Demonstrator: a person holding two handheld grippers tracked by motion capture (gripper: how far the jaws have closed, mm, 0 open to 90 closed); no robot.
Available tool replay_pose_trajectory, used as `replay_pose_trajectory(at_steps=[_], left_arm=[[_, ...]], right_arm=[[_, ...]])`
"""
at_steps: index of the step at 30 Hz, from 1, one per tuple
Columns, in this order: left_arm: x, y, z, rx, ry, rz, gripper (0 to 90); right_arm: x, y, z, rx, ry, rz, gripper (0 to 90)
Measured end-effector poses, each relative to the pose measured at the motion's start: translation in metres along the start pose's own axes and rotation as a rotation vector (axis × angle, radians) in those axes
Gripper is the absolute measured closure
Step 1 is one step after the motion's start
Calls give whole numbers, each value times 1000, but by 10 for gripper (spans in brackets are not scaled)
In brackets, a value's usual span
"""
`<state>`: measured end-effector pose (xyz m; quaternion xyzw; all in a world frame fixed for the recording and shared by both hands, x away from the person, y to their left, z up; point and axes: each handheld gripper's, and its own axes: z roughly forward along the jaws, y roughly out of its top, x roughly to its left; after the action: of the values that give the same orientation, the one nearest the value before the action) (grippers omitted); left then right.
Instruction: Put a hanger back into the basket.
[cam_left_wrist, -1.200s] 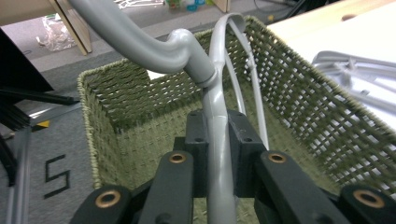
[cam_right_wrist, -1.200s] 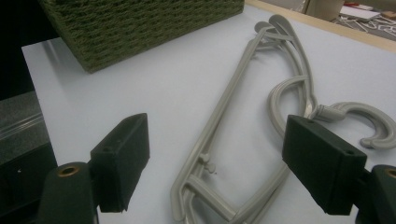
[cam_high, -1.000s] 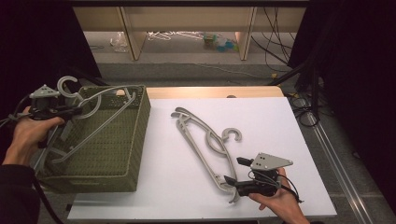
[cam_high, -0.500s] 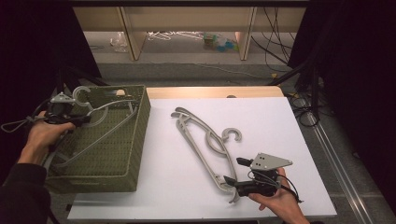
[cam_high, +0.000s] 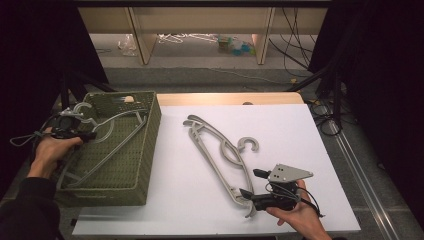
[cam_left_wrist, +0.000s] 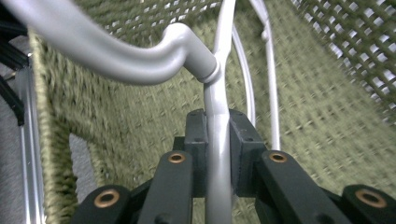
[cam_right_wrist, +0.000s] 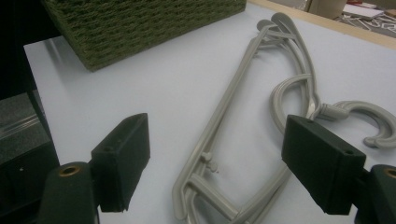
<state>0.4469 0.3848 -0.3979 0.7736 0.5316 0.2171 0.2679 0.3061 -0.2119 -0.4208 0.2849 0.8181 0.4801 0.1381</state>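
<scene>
Fingers (cam_left_wrist: 198, 140) of the left gripper (cam_left_wrist: 217, 154) are pinching narrow on the neck of a grey hanger (cam_left_wrist: 218, 154), just below where its hook is bending off toward the upper left of the left gripper view. Both black pads are pressing the stem from either side, no gap showing.

In the high view, that hanger (cam_high: 107, 137) is sitting at the left of the frame, its hook poking above the near-left rim of the green basket (cam_high: 145, 150) and its long bar slanting down inside toward the lower left. Left gripper (cam_high: 75, 131) is gripping it at the basket's left edge, with the hand (cam_high: 50, 152) coming in from the lower left corner.

Green weave is filling the background of the left gripper view, blurred; thin wire parts of the hanger are running up behind the stem.

Right gripper (cam_right_wrist: 217, 163) is holding its jaws wide, nothing between the pads. Grey hangers (cam_right_wrist: 261, 116) are lying flat on the white table (cam_right_wrist: 140, 84) just ahead of it, hook curling at the right edge of the right gripper view.

In the high view those hangers (cam_high: 220, 150) are lying diagonally across the centre of the table (cam_high: 300, 140), well apart from the basket. Right gripper (cam_high: 250, 185) is resting at their lower end, lower right of the frame, hand (cam_high: 295, 215) beneath it.
</scene>
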Motion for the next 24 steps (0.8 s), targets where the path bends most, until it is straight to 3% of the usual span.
replay_pose_trajectory(at_steps=[3, 10, 14, 17, 18, 21, 24], left_arm=[[4, -4, 3, 1, 18, -30, 791], [9, -8, -4, 17, 64, -35, 714], [12, -10, -16, -8, 82, -71, 684], [6, -8, -28, -81, 62, -94, 638], [6, -8, -28, -81, 62, -94, 602], [-18, -4, -48, -192, 14, -120, 449], [-46, -5, -64, -259, -38, -97, 388]], right_arm=[[-1, 0, -1, -5, -5, -6, 247], [-1, -1, 1, -2, -2, -5, 247], [-2, -1, 1, 0, 2, 3, 247], [-2, -1, 2, 4, 1, 5, 247], [-2, -1, 2, 3, 1, 5, 247], [-2, -1, 2, 3, -3, 8, 247], [-3, -2, 2, -1, -5, 10, 247]])
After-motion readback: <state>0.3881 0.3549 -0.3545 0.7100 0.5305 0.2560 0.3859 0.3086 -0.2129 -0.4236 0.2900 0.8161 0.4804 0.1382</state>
